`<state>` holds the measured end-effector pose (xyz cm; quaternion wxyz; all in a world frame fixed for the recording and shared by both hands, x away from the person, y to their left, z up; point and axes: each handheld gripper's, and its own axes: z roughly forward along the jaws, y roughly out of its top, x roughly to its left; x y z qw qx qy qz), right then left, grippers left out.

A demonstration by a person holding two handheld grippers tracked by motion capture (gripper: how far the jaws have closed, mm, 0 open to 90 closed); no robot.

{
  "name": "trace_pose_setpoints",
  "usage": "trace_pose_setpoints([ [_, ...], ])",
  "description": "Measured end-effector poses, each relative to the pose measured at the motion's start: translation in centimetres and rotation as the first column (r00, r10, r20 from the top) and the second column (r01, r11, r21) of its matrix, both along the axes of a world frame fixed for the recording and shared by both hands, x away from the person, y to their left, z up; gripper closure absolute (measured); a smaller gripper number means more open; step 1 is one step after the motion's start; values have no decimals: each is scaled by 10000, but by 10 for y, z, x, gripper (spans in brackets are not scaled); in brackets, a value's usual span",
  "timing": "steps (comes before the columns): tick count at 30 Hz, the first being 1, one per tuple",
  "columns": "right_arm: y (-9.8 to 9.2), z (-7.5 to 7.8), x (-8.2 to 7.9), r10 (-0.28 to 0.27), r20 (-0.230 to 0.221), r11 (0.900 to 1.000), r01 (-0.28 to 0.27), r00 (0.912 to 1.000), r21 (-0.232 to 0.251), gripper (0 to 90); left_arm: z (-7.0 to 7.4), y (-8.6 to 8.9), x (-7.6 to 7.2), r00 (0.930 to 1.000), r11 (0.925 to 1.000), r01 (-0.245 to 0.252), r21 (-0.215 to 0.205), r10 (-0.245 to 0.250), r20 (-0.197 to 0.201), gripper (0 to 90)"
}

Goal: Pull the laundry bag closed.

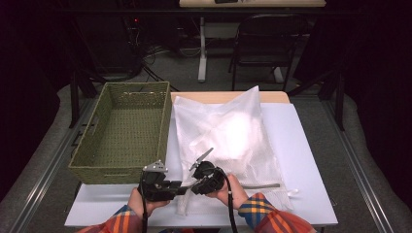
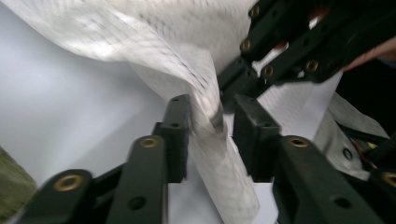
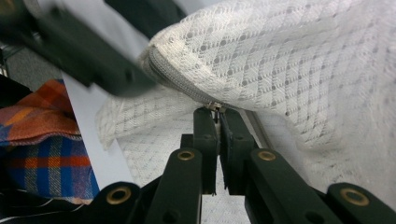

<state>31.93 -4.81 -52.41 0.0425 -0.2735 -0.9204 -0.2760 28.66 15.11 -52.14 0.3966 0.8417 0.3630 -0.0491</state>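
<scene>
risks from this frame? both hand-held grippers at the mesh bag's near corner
1. The left hand-held gripper has mesh bag fabric between its jaws but gaps show beside it, so the corner may slip out.
2. The right hand-held gripper is shut on the zipper pull, a small hold; a tug could pop it free.
3. With the left hold loose, pulling the zipper may just drag the bag across the table.

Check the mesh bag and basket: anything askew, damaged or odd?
Nothing damaged or spilled. The white mesh bag lies slightly skewed on the table, its near corner bunched between the left tool and right tool, which is shut on the zipper pull. The wicker basket sits empty.
</scene>
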Motion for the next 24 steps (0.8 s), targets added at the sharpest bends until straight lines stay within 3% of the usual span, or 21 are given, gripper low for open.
trace_pose_setpoints([
  [1,1,1,-1,58,55,10000,-58,10000,72,865,-1,-2,0,9999,9998,123,153,-122,-63,647],
  [3,3,1,-3,169,89,9999,-169,9998,-13,862,-3,-5,-1,9999,9995,140,292,-141,33,753],
  [6,2,-1,-2,192,116,9996,-195,9997,204,849,-2,-2,0,10000,9998,30,213,-30,34,833],
  [12,2,-3,0,188,170,9990,-195,9997,412,818,3,3,-1,9997,9996,-142,233,137,191,850],
  [16,2,-3,1,280,275,9978,-296,9992,589,845,4,5,-2,9995,9993,-249,276,243,207,852],
  [18,4,-3,1,337,217,9974,-350,9992,625,806,3,6,-2,9993,9991,-337,259,332,196,852],
  [24,10,-3,3,409,288,9956,-431,9988,828,861,3,9,-2,9987,9979,-413,492,397,328,852],
])
